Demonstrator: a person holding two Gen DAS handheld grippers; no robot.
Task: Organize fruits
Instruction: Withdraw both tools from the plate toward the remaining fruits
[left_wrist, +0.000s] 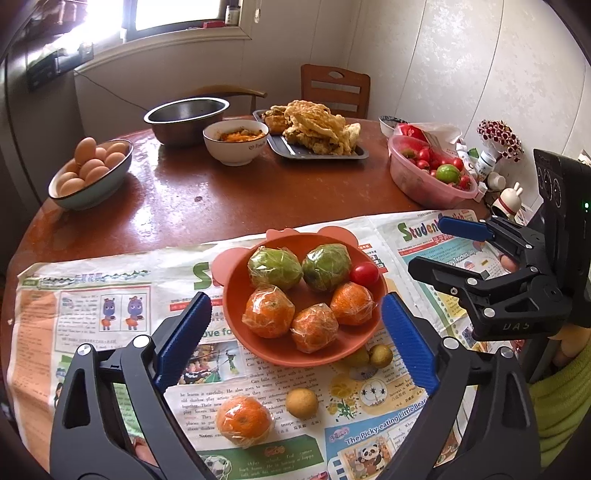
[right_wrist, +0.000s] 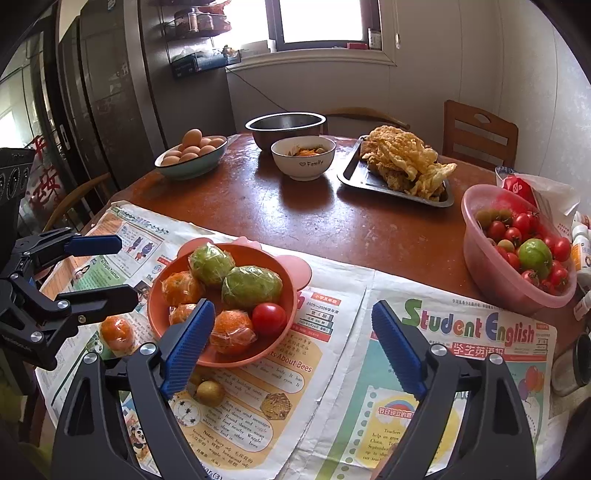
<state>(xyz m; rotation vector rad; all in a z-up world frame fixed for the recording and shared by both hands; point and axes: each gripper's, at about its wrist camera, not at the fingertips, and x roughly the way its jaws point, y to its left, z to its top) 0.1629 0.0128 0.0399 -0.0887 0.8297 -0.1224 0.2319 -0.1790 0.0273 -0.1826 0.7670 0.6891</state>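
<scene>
Both jaws stand apart, empty: left gripper (left_wrist: 295, 332), right gripper (right_wrist: 293, 343). The orange plastic fruit bowl (left_wrist: 280, 352) sits mid-frame; a plastic-wrapped orange tangerine (left_wrist: 243, 421) lies on newspaper (left_wrist: 92, 314) below it.

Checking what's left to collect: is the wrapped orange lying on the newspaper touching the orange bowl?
Apart. The left wrist view shows the wrapped orange lying on the newspaper with printed page visible between it and the orange bowl.

The orange plate (left_wrist: 236, 295) holds 3 wrapped oranges (left_wrist: 268, 314), 2 green fruits (left_wrist: 274, 267) and 1 tomato (left_wrist: 364, 273).
</scene>
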